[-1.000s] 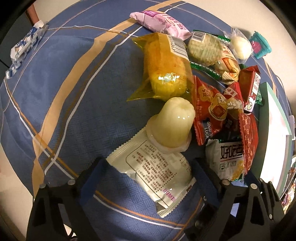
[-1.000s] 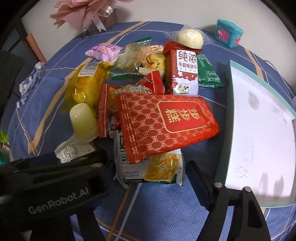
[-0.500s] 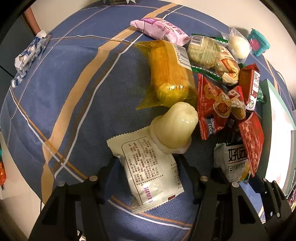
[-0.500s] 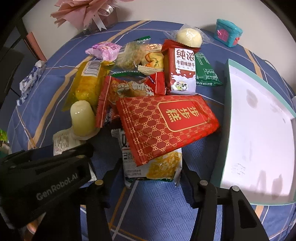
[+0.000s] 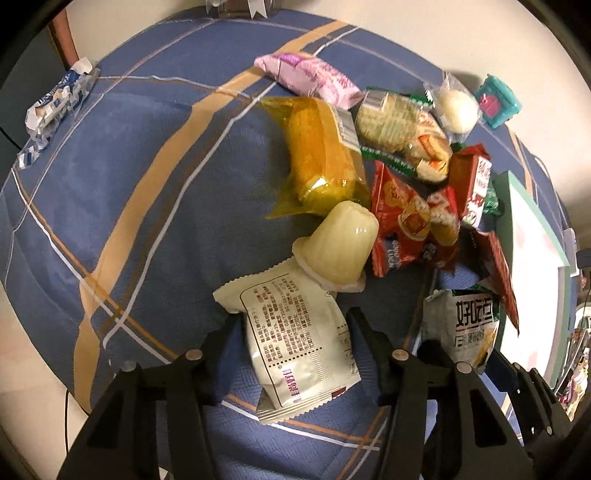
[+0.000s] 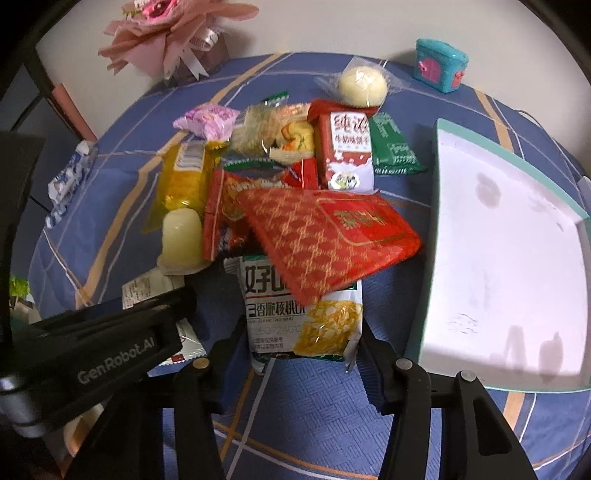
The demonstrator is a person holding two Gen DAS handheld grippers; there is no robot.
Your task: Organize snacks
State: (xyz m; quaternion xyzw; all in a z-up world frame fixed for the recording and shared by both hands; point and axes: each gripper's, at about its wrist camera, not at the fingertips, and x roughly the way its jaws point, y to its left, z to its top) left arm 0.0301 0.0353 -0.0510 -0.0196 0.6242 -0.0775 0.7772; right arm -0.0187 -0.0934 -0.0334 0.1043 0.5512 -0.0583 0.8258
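We see both grippers pointing steeply down at a heap of snacks on a bench [image 5: 122, 192] covered with a blue cloth crossed by tan and white stripes.

In the left wrist view, the left gripper [image 5: 291, 325] has its fingers [image 5: 221, 332] closing on the two sides of a pale white packet [image 5: 295, 332] printed with small text; the pads press its edges, so we read it as gripped. At the packet's 1 o'clock a pale jelly cup [image 5: 340, 243] lies tilted, its rim resting on the packet's upper corner. At 12 o'clock from the cup lies a corn cob in a yellow bag [image 5: 321, 155], with a pink packet [image 5: 310, 77] beyond it.

In the right wrist view, the right gripper [image 6: 299, 343] has its fingers [image 6: 369, 350] closing on the lower end of a white and green bag of walnut crisps [image 6: 303, 321] (the bag sits squarely between them, pinched at both edges). A large red and gold packet [image 6: 325, 236] overlaps the bag's top. Behind it, toward 12 o'clock, stand a red milk biscuit packet [image 6: 347, 147] and a green packet [image 6: 391, 147] just beside it, with a round bun in clear wrap [image 6: 362, 85] farther back.

At 3 o'clock of the heap lies a white tray with a teal rim [image 6: 436, 184], nothing inside it. A small teal box [image 6: 439, 66] sits at the far edge, and a pink paper flower [image 6: 166, 33] at 11 o'clock.
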